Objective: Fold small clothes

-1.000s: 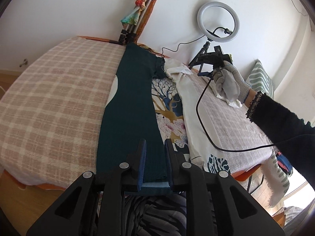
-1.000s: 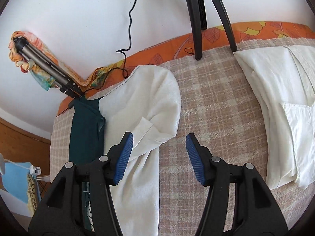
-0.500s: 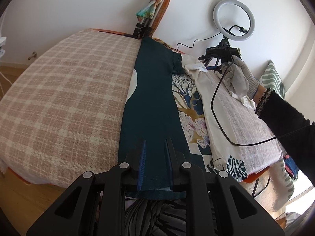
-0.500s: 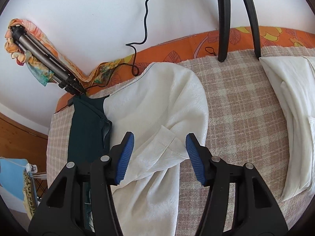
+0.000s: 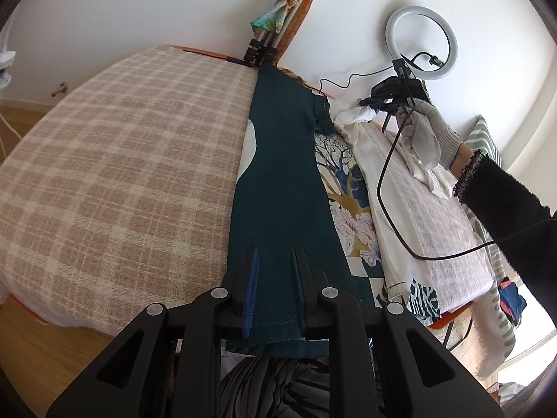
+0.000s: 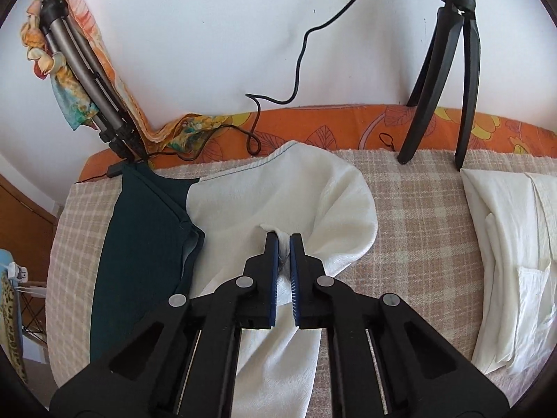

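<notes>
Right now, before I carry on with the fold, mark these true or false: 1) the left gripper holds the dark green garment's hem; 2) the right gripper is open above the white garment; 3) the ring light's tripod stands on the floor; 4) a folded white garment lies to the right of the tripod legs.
1) True: the left gripper is shut on the dark green garment at its stitched hem.
2) False: the right gripper is pinched shut on a fold of the white garment.
3) False: the tripod legs rest on the checked blanket.
4) True: the folded white garment lies there.
</notes>
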### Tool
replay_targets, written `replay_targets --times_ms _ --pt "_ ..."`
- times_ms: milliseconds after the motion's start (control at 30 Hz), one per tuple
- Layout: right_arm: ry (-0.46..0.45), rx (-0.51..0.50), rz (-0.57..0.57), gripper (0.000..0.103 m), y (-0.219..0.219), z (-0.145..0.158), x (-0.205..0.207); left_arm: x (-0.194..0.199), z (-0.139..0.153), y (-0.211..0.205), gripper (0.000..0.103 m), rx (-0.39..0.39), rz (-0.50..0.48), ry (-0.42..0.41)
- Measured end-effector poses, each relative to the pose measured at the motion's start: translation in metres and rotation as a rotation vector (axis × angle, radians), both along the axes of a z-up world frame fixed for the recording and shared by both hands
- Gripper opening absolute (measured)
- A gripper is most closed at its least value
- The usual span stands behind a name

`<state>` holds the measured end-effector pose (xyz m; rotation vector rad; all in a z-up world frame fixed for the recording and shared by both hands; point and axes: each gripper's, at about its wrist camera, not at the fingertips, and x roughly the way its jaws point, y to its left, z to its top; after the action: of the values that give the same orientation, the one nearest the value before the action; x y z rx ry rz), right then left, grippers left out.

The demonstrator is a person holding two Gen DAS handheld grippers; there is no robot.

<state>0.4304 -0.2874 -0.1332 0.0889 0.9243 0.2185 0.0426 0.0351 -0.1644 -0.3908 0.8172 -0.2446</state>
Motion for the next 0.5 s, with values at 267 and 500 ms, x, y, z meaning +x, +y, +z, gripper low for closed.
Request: replay_targets --times_ms 267,500 --pt "-0.041 -0.068 0.152 0.012 0.061 -0.001 0.029 -0.004 -0.009 0.017 0.017 -0.011 0.04 0.029" --pt "-0.097 -0.051 0.131 0.054 0.056 0.011 0.032 -0.011 -0.011 0.026 0.017 -0.003 0.073 0.044"
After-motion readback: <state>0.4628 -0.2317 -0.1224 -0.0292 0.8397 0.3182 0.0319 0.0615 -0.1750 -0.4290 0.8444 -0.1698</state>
